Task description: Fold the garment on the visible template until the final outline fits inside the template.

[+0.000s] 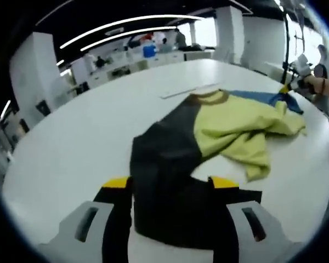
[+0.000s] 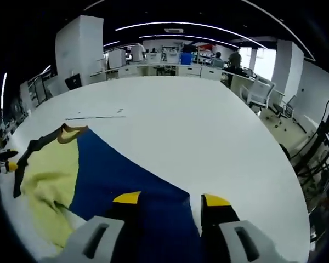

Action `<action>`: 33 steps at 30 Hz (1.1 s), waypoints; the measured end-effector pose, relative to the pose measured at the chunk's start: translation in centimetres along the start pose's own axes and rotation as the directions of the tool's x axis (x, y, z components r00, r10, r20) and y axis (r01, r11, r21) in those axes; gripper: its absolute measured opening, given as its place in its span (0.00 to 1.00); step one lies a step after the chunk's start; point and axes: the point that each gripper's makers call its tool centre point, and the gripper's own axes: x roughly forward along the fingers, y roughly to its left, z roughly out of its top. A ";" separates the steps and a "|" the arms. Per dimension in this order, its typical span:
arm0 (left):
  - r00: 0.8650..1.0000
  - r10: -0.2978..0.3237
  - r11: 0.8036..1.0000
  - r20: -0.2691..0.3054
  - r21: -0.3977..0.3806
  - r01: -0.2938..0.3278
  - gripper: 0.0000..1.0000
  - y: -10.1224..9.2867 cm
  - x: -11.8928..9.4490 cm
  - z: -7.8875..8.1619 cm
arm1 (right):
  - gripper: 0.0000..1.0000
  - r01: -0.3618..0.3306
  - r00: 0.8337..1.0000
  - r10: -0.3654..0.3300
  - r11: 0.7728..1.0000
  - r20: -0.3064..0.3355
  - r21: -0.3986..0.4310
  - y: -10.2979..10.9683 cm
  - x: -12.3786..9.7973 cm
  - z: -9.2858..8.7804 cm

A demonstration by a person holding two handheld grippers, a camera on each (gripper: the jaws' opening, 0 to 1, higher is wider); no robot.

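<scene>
Both grippers, left (image 1: 170, 189) and right (image 2: 167, 201), clamp the garment's (image 1: 208, 131) opposite ends.

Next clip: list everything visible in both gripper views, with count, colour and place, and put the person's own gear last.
garment: one, black, yellow-green and blue panels, brown collar, crumpled on the table, its black part between the left fingers, its blue part between the right fingers
table: one, white, large, under the garment
template marks: thin dark lines on the table beyond the collar
office chairs: a few, pale, past the table's far edge
desks and shelving: white, along the back wall
left gripper: one, grey with yellow tips, at the black hem
right gripper: one, same colours, over the blue fabric
</scene>
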 end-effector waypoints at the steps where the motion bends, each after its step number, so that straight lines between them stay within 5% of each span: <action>1: 1.000 -0.011 1.000 0.003 -0.009 0.011 0.55 -0.4 0.0 0.1 | 0.46 -0.010 1.000 0.010 1.000 0.003 -0.003 0.4 -0.3 0.1; 12: 0.992 -0.128 0.990 0.021 0.061 0.127 0.61 -5.2 -0.3 0.7 | 0.61 -0.140 0.990 0.139 0.989 -0.031 -0.043 5.6 -3.5 -1.5; 33: 0.962 -0.273 0.953 0.003 0.137 0.270 0.49 -12.6 -0.2 -0.5 | 0.51 -0.205 0.976 0.199 0.976 -0.084 -0.073 10.4 -7.7 -7.3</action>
